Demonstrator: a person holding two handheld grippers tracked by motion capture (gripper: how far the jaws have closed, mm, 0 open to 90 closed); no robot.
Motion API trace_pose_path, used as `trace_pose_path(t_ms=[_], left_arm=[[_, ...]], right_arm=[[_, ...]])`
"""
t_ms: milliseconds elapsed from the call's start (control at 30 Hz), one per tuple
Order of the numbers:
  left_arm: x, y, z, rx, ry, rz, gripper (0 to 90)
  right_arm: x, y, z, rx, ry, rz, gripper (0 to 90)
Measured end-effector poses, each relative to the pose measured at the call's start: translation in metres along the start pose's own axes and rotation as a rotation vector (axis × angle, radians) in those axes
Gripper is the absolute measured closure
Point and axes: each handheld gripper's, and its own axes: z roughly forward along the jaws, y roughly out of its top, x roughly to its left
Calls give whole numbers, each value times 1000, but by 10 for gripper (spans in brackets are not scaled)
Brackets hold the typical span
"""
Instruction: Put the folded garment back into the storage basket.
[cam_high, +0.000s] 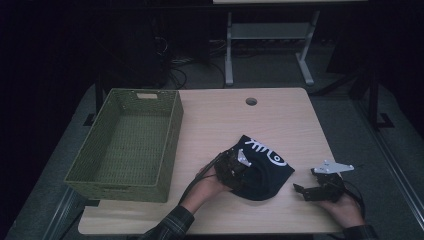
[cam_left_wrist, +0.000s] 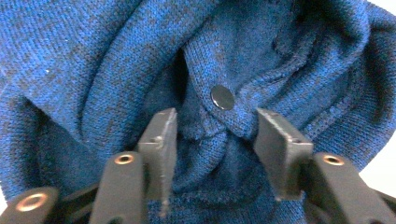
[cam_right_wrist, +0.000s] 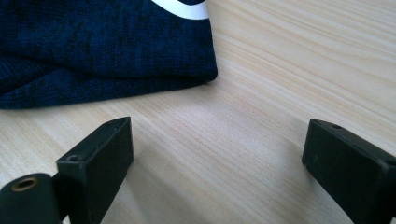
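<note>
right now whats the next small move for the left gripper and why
Probably close the left gripper: its jaws stand open on either side of a raised fold of the dark blue garment, not yet pinching it. The basket beside it looks like the likely destination.

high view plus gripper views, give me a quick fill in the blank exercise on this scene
1. The green basket stands on the table's ____ side.
2. The left gripper has its jaws open around folds of the ____ cloth.
3. The right gripper is open over bare ____.

Missing words: left; blue; table
</note>
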Motion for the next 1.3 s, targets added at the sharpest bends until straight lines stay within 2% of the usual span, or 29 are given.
trace_pose_path(t_ms=[33,100,333,533,600,667,833,1033,1133,1167,1300], left_arm=[[1,0,0,3,2,3,592],[1,1,0,6,6,1,639],[3,4,0,35,14,11,748],[3,4,-1,28,11,14,765],[4,4,-2,19,-2,9,767],[7,5,-8,-3,-23,-1,767],[12,7,-22,-49,-43,-20,765],[20,9,-39,-81,-55,-33,764],[21,10,-43,-98,-58,-47,765],[23,11,-47,-116,-64,-64,765],[26,13,-55,-128,-74,-63,764]], right_arm=[[0,0,0,0,0,0,85],[0,0,0,0,0,0,85],[0,0,0,0,0,0,85],[0,0,0,0,0,0,85],[0,0,0,0,0,1,85],[0,0,0,0,1,1,85],[0,0,0,-1,1,0,86],[0,0,0,-1,-1,2,85],[0,0,0,-1,-1,2,86],[0,0,0,0,-2,4,85],[0,0,0,-1,-3,4,85]])
